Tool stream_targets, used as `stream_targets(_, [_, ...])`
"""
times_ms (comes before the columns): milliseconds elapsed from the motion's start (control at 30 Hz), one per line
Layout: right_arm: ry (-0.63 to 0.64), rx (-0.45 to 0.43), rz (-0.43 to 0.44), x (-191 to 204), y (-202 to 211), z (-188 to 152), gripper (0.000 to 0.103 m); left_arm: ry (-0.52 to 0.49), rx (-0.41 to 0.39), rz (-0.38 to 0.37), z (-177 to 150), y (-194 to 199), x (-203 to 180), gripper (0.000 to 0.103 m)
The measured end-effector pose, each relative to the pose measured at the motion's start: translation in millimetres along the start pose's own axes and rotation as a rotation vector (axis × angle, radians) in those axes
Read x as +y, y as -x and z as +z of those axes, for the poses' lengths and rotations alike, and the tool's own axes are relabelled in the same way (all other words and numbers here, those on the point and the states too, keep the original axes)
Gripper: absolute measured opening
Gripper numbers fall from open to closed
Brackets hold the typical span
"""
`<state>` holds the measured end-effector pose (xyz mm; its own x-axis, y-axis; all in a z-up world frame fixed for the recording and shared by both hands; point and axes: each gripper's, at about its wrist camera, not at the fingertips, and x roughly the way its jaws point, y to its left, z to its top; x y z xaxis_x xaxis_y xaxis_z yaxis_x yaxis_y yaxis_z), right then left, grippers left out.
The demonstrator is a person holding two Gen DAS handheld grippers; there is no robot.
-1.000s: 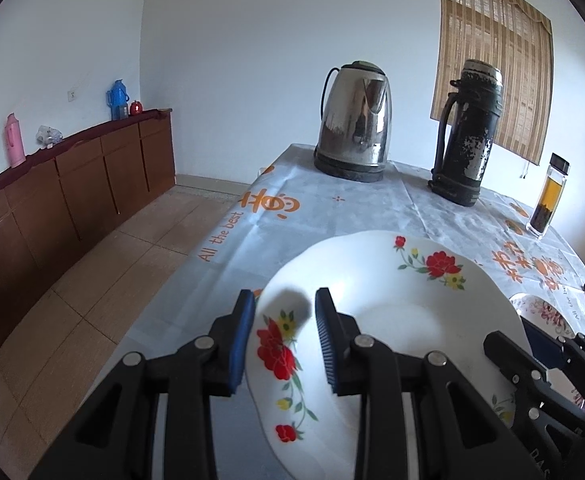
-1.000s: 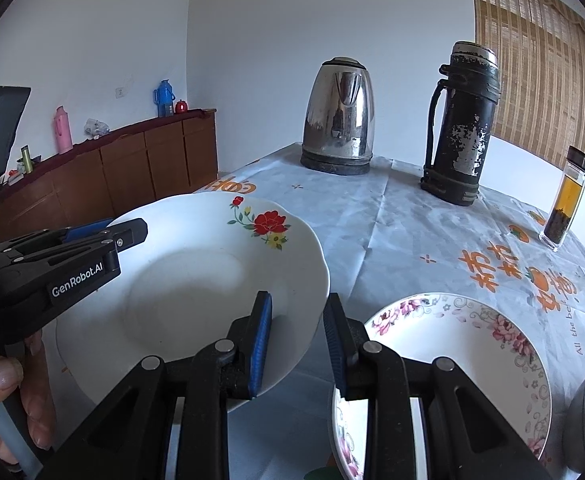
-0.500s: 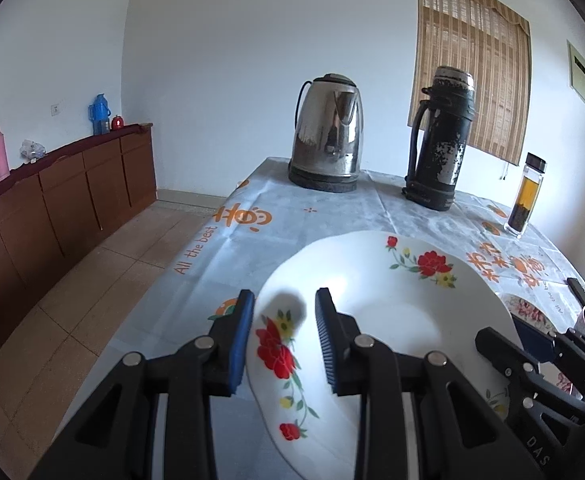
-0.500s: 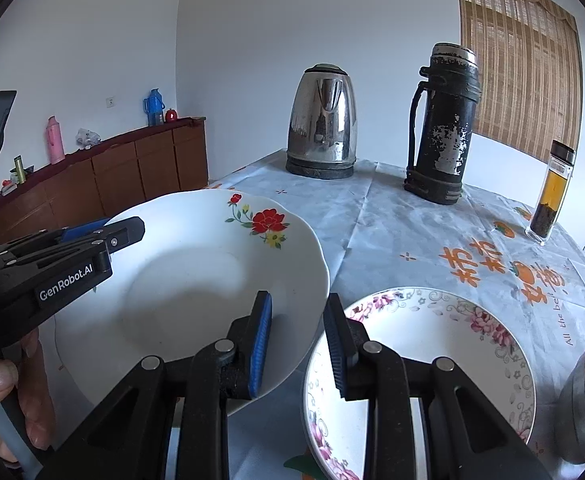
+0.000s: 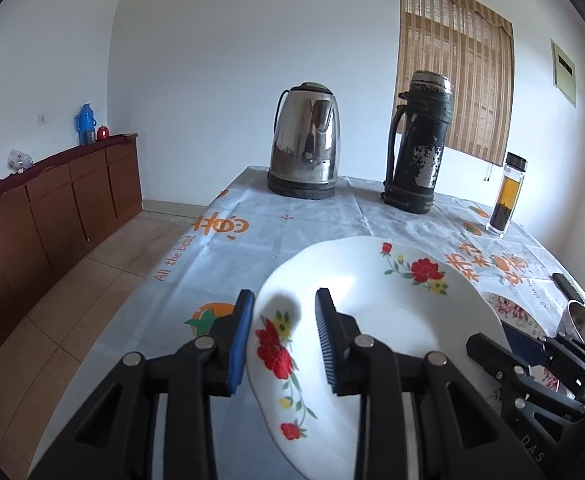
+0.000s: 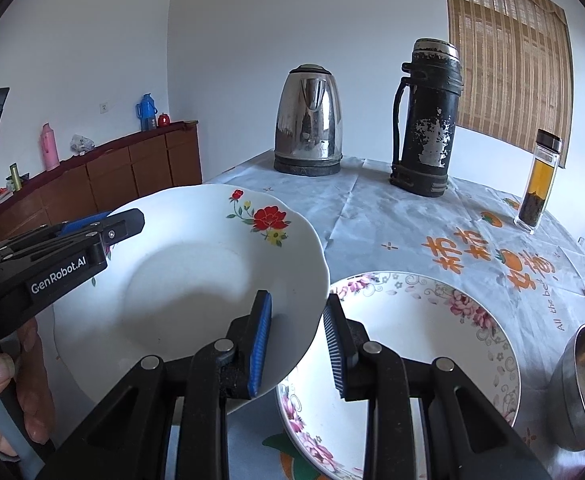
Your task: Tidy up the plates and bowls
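Above the table's (image 6: 392, 216) near left corner, the red-flowered plate (image 6: 196, 280) is held aloft, its opposite rims straddled by the left hand-held gripper (image 5: 282, 336) and right hand-held gripper (image 6: 297, 344), jaws narrow. Beneath its right rim lies the pink-flowered plate (image 6: 424, 344); a metal bowl (image 6: 584, 380) occupies the near right edge. Kettle (image 6: 308, 124) and flask (image 6: 428, 120) stand at the far edge.

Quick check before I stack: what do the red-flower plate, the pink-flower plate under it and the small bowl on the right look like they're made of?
Red-flower plate: glossy white glazed ceramic, or possibly opal glass; smooth sheen, printed flowers.
Pink-flower plate: likely the same kind of glazed ware, with a shiny face and a printed rim pattern.
Small bowl: metal, probably stainless steel; grey with mirror-like reflections inside.
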<state>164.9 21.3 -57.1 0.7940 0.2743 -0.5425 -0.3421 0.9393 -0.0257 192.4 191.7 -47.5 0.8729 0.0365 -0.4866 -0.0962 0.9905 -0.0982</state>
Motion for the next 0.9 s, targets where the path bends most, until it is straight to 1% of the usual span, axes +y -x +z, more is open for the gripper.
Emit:
stream_targets(167, [-0.018, -0.009, -0.009, -9.6, 1.0, 0.2, 0.029, -0.010, -0.031, -0.014, 2.5, 5.1, -9.2, 0.029])
stream_targets(500, [-0.062, -0.020, 0.000, -24.7, 6.4, 1.2, 0.029, -0.029, -0.043, -0.011, 12.1, 13.6, -24.5, 0.029])
stream_targets(900, [-0.094, -0.040, -0.020, -41.8, 18.3, -0.8, 0.029, -0.043, -0.038, -0.014, 17.0, 16.6, -48.6, 0.029])
